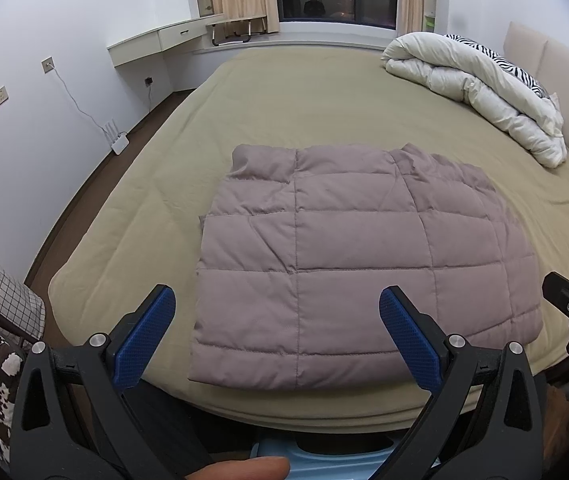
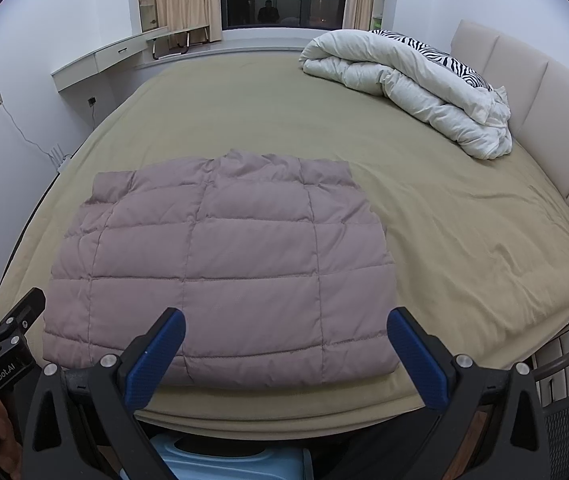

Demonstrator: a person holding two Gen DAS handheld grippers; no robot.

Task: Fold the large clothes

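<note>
Both your grippers, left [image 1: 276,312] & right [image 2: 286,332], hang w/ jaws apart, empty. Puffy jacket [image 1: 348,264] lies folded, prob. done, at the bed [image 1: 324,100]'s near edge; down fill may spring it open or slide it off.

Mauve quilted jacket [image 1: 348,264], olive sheet [image 1: 284,100], white duvet [image 1: 480,92], zebra-striped pillow [image 1: 496,60]

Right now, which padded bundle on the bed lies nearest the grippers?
The mauve quilted garment, folded flat at the bed's near edge; the white duvet lies heaped by the headboard.

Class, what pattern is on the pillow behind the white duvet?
Black-and-white zebra stripes on the pillow, clearest in the right wrist view, behind the duvet.
</note>
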